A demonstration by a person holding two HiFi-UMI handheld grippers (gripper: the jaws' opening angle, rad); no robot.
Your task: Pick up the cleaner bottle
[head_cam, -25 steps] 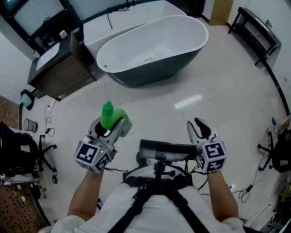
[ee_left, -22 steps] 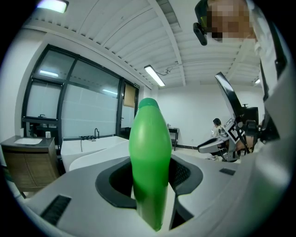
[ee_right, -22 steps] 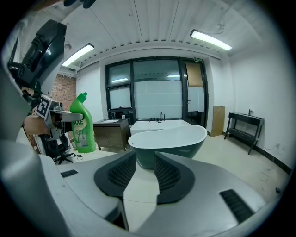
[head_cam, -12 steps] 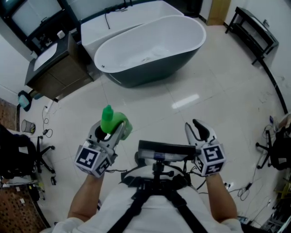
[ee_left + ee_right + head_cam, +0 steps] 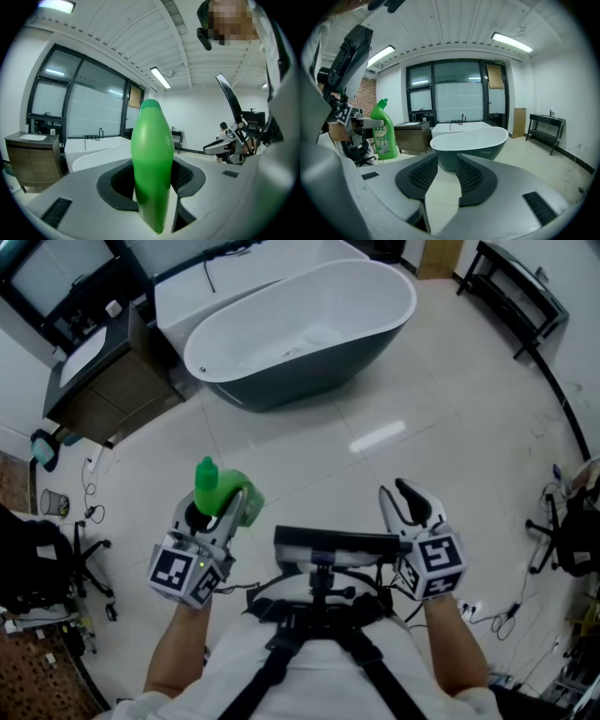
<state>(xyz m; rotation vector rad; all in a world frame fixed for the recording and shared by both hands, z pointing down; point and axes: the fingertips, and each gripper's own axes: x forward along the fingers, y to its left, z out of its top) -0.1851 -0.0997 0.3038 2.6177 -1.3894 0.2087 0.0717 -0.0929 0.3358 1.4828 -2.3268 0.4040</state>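
The cleaner bottle (image 5: 214, 486) is hanging above the floor (image 5: 422, 399) at near left in the head view. In the left gripper view, the left gripper (image 5: 152, 174) is clamping its green body. In the right gripper view, the right gripper (image 5: 446, 159) is gaping, empty. The pickup seems done; the next move needs only a steady hold.

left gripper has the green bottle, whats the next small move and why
Probably hold the left gripper firm and carry the cleaner bottle upright toward the bathtub. Its jaws are shut on the bottle, which is off the floor, so the pickup looks done. The right gripper is open and empty.
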